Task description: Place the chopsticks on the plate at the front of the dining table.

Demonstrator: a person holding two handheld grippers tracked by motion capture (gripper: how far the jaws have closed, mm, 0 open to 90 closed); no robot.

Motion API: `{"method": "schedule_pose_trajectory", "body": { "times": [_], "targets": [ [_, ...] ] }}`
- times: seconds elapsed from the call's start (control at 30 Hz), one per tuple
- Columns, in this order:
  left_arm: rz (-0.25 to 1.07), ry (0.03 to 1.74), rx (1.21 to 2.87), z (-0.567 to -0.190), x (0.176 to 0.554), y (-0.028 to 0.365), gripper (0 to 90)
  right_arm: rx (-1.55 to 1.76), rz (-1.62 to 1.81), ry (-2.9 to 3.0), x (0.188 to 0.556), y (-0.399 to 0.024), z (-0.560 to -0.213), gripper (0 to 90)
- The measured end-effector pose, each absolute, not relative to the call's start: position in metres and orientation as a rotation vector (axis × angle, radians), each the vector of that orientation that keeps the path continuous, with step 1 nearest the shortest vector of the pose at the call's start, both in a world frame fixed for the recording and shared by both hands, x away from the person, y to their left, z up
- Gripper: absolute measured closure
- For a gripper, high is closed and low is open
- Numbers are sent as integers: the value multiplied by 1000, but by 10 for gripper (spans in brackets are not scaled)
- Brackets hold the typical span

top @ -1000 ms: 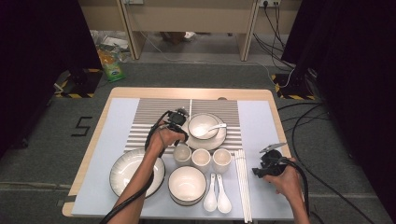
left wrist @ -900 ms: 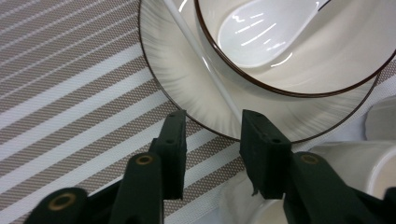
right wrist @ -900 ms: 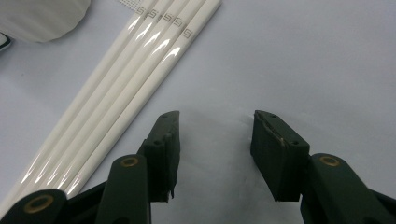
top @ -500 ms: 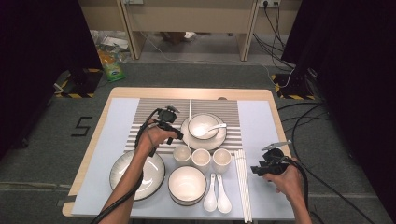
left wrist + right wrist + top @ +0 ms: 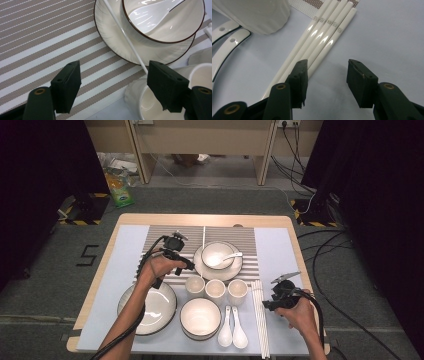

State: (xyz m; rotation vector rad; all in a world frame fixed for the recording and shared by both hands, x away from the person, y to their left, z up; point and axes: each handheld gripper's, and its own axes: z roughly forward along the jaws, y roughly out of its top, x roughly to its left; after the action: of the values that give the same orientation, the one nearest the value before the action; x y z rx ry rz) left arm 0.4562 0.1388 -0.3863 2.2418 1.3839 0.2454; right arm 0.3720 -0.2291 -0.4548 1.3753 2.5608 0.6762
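My left gripper hovers over the striped mat, left of a plate that holds a bowl with a spoon in it. Its jaws have just been opening and stand open with nothing between them. A single white chopstick lies across the plate's rim, ending by the right jaw. My right gripper is open, low over the blue mat, with its left jaw beside several white chopsticks.
Three small cups stand in a row below the plate, the nearest cup by my left gripper's right jaw. A large plate, a bowl and two spoons sit along the front. A cup stands left of the chopsticks.
My left gripper has drawn back to the left and slightly up, away from the plate and cups, and its jaws have spread. The right gripper has stayed put.
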Motion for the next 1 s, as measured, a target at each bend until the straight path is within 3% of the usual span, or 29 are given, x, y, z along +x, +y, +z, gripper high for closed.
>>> {"method": "schedule_pose_trajectory", "body": {
  "times": [0.63, 1.0],
  "targets": [
    [203, 1318, 2219, -380, 441, 158, 216, 1409, 641, 2576, 376, -222, -461, 525],
    [204, 1301, 2253, -386, 432, 167, 216, 1429, 556, 2587, 379, -225, -458, 661]
  ]
}}
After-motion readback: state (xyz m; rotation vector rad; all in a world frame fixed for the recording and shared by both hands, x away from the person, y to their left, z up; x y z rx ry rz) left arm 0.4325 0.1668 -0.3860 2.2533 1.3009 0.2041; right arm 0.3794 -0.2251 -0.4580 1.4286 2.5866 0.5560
